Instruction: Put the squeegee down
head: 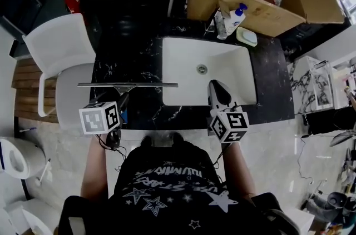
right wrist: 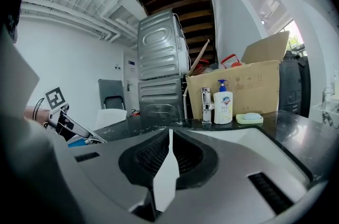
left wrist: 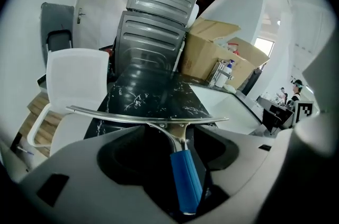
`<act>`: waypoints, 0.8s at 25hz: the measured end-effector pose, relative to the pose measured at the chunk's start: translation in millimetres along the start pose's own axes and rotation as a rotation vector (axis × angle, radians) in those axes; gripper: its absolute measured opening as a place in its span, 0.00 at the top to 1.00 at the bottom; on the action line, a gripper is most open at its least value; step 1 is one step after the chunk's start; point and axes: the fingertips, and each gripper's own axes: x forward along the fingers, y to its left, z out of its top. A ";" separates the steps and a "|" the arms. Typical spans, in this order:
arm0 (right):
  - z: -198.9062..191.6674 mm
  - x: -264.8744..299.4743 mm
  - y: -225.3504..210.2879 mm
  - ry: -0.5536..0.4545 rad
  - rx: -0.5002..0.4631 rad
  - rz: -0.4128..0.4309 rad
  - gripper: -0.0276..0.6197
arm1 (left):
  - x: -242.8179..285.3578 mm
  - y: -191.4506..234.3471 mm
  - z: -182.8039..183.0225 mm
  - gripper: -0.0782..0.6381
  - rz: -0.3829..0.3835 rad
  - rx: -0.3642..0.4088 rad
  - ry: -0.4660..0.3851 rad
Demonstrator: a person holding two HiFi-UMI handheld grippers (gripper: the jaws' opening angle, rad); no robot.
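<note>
The left gripper (head: 121, 101) pointed forward and down. Its jaws stood wide apart, and the blue squeegee handle (left wrist: 185, 178) lay in the gap, not squeezed. The right gripper (head: 217, 89) pointed almost level, with its jaws shut tight on nothing. The left forearm (head: 94, 173) and right forearm (head: 236, 164) reached forward.

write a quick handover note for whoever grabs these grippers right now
Left gripper: open, jaws wide on either side of the blue handle, not pressing on it.
Right gripper: shut, empty, near the sink.
Squeegee: blade looks to lie on the black counter, left of the sink.
Done: squeegee apparently set down, grip off.
Left: back the left gripper clear of the handle.
</note>
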 end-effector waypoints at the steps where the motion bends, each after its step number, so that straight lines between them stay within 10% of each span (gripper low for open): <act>1: 2.1 -1.2 3.3 -0.006 0.000 -0.010 0.87 | -2.6 2.6 2.6 0.48 -0.008 0.008 -0.005; 20: -24.4 -75.1 32.1 -0.029 0.025 -0.304 0.87 | -21.6 -25.0 47.3 0.54 -0.289 0.257 -0.147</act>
